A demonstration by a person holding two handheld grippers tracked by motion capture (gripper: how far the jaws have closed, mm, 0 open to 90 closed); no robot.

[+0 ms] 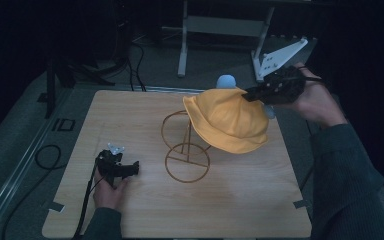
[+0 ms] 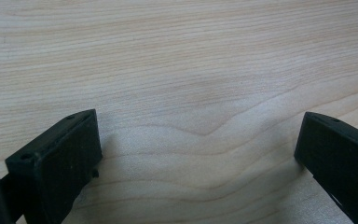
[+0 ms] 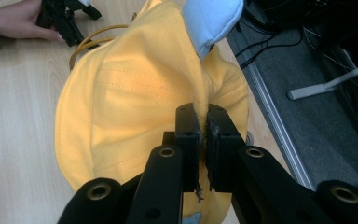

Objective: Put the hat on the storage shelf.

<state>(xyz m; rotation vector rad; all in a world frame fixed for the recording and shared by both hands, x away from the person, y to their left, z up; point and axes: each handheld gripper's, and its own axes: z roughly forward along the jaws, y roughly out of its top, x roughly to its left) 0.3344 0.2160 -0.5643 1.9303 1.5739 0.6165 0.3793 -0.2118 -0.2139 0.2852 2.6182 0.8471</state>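
From the high view I saw the right gripper (image 1: 252, 93) held above the far right part of the worktop (image 1: 145, 210), its jaws pinched tight on a fold of the yellow bucket hat (image 1: 230, 120). In the right gripper view that gripper (image 3: 203, 122) showed both black jaws pressed together with only a thin pleat of the hat's (image 3: 135, 107) fabric between them. The hat hung draped, with its crown side turned toward the left, and a pale blue soft item (image 3: 212, 21) poked out from behind it at the far side; I also saw that blue item (image 1: 226, 80) just above the hat in the high view, though I could not tell what it was. The hat covered the upper right part of a gold wire stand (image 1: 185, 150), whose round base ring lay flat near the middle of the worktop. My left gripper (image 1: 136, 167) rested on the worktop at the near left, well apart from the hat. In the left gripper view it (image 2: 200, 144) had its jaws spread wide over bare wood grain, holding nothing.
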